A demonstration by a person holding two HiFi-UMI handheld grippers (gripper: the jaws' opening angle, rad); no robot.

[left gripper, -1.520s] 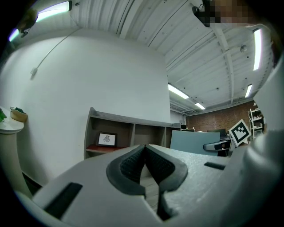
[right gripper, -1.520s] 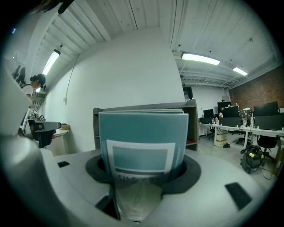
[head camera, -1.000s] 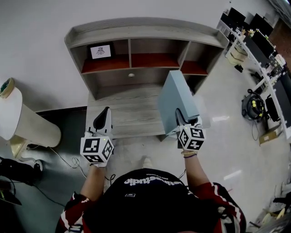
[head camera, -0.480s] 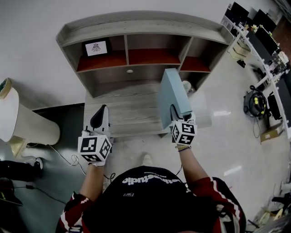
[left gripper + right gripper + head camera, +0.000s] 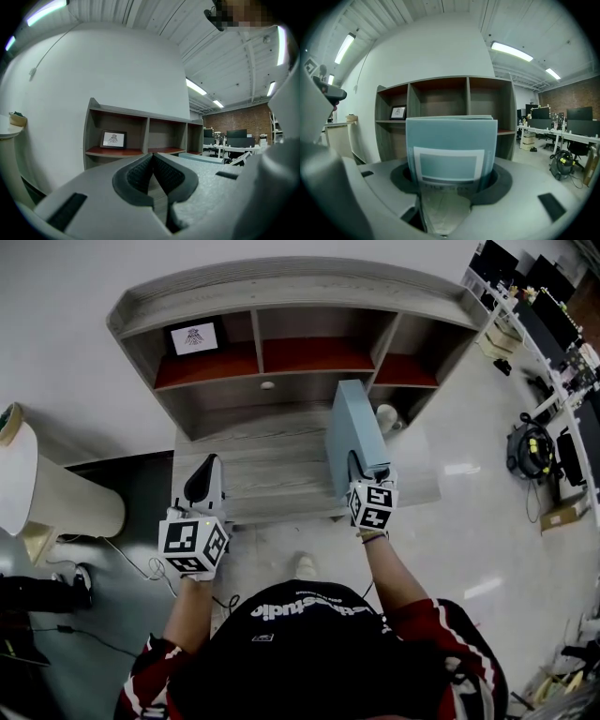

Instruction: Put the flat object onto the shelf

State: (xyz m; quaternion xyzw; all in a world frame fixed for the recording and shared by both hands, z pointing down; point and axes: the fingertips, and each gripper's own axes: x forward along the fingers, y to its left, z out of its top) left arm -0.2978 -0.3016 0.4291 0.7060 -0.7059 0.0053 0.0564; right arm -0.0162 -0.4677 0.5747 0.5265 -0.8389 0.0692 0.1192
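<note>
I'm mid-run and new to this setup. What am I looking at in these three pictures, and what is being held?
There is no robot: a person holds a two-jaw gripper in each hand. The top-down picture comes from a camera on the person's head; the other two ride on the grippers and look along their jaws. The right gripper is clamped on a pale blue file box, held upright over the grey wooden ledge of the shelf unit. The left gripper is shut and empty. A framed picture stands in the left upper compartment.
</note>
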